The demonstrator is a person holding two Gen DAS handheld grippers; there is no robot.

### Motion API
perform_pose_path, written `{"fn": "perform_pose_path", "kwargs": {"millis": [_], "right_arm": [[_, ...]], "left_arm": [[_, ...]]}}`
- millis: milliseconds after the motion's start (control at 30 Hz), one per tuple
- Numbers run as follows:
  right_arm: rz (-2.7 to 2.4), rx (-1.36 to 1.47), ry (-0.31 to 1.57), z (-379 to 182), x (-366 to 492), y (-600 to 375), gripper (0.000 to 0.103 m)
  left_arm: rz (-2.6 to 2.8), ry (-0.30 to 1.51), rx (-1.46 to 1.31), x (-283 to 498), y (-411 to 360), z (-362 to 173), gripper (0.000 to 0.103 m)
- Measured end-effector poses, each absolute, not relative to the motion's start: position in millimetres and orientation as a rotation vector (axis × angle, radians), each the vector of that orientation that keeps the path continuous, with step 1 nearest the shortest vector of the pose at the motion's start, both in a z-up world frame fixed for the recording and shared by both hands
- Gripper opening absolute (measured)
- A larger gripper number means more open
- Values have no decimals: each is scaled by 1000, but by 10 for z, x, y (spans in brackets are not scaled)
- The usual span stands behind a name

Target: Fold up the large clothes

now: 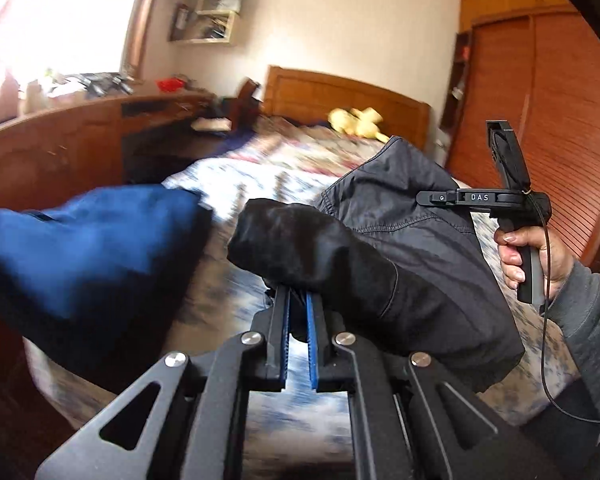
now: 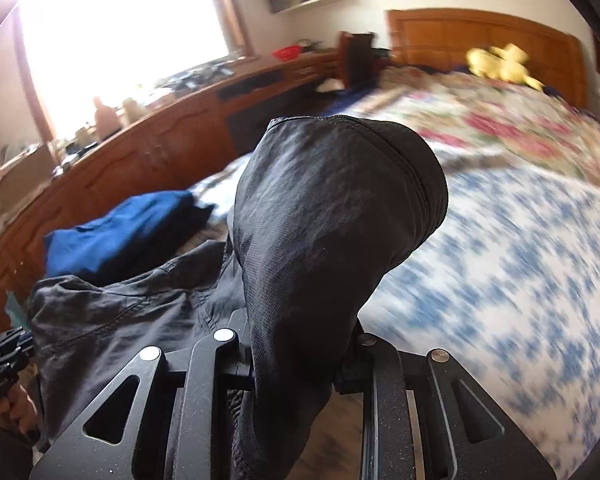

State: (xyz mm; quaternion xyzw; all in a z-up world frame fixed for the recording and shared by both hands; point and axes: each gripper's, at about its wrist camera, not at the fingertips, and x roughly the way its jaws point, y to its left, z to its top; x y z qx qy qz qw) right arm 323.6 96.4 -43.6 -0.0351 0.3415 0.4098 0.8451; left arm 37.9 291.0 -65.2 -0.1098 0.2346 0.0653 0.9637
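Early stage of folding: black jacket (image 1: 400,248) lifted above bed (image 2: 500,240), pinched in left claw (image 1: 299,312) and right claw (image 2: 296,364), no fold yet laid.

Dark grey-black jacket (image 1: 412,216) — lightweight, stitched seams, rumpled — raised off the bedding, one bunched fold draped forward. Blue garment (image 1: 80,248) lies heaped at left.

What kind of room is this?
It looks like a bedroom at home. There is a big bed with a flowery quilt, a wooden headboard behind it, a yellow soft toy near the top, and a wooden wardrobe along the wall.
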Motion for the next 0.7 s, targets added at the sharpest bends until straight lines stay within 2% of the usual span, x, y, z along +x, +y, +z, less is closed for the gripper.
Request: {"fn": "perform_pose_path", "kwargs": {"millis": [367,567,700], "right_arm": [[1037,-130,633,270,3065,3290,23],[1066,-221,604,188,2846,4244,23],[1014,-307,677,-218,2752,4566,25]], "left_arm": [[435,369,-145,-182,4433,-53,5],[595,403,-128,-335,5081,-217,6],[623,459,-161,-308,5347,-541,6]]}}
